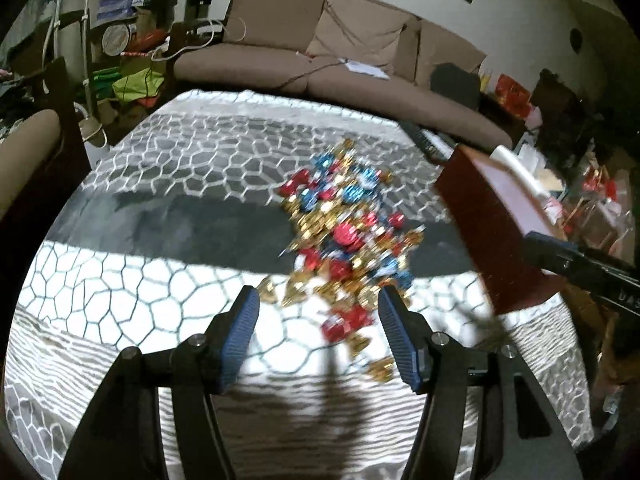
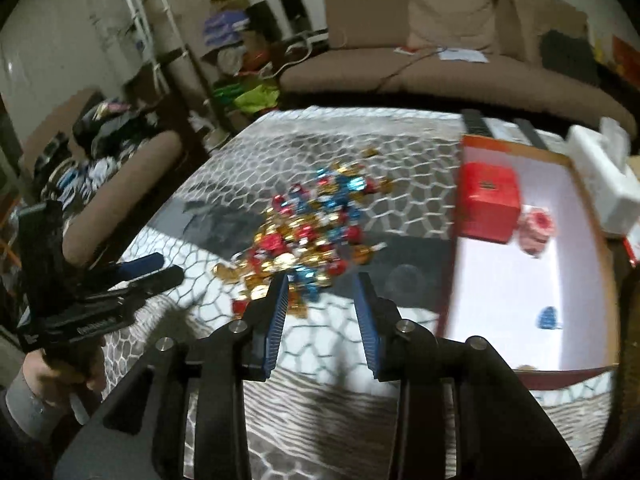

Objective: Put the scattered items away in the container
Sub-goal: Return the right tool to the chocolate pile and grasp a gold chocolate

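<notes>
A heap of foil-wrapped sweets (image 1: 344,236) in red, blue and gold lies on the honeycomb-patterned cloth (image 1: 168,168). My left gripper (image 1: 318,300) is open just short of the heap's near edge, with nothing gripped. My right gripper (image 2: 322,280) is open too, a narrower gap, at the near edge of the sweets (image 2: 312,232). To their right stands the red container (image 2: 512,280) with a white floor. It holds a small red box (image 2: 488,208), a pink wrapped item (image 2: 538,226) and one blue sweet (image 2: 548,316). In the left wrist view its red wall (image 1: 480,220) rises at the right.
A brown sofa (image 1: 320,52) runs behind the table. A white box (image 2: 608,184) and a dark keyboard-like bar (image 1: 430,142) sit beyond the container. A person's hand (image 2: 52,376) holds the left gripper (image 2: 158,268) at the table's left edge. Clutter fills the floor at left.
</notes>
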The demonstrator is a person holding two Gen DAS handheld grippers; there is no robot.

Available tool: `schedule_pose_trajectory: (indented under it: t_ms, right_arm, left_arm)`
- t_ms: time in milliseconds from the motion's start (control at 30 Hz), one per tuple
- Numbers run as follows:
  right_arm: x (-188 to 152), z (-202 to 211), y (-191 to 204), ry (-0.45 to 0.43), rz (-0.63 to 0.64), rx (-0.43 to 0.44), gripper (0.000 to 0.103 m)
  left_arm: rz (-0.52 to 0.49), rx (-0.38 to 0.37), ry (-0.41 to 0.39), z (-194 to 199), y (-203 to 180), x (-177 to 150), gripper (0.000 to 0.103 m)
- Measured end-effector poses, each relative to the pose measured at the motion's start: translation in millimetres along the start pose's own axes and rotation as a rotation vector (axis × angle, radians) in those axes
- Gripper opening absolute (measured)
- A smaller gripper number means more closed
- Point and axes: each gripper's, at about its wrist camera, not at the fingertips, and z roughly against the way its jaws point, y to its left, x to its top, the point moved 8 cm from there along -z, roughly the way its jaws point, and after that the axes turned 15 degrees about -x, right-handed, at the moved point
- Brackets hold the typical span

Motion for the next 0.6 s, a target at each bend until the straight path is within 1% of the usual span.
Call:
schedule_pose_trajectory:
  t_ms: [100,233,300,433,533,600]
  right_arm:
    - [-7.2,-19.3,23.9,0.017,0.043,-0.012,0.033]
    - [-22.8,-51.9,46.0,0.046,0.115,-0.053,0.033]
    - [-33.3,-66.6,51.6,0.069,0.149,-0.075,0.033]
    - [-45.4,-88.0,50.6,0.086,0.163,-0.116,0.033]
    - [-46.2,-98.3,49.0,0.091,0.173,-0.134,0.033]
    - [-45.3,-102.4,48.8,0.082,0.178,-0.133,0.033]
  left_arm:
    - [-0.001,0.022,0.027,-7.9,14.4,-4.4,0.062]
    - [-0.065,0.086,0.018,-8.8,33.8,0.6,0.062]
    - [-0.072,0.112,0.025,-13.8,46.6,-0.2,0.062]
    - [-0.057,0.103,0.043,-26.5,56.9,-3.0,0.062]
    - [-0.080,0.064,0.041,-32.9,46.3,-1.1,0.062]
    - [-0.113,0.067,0.054,-39.8,39.5,-0.7,0.062]
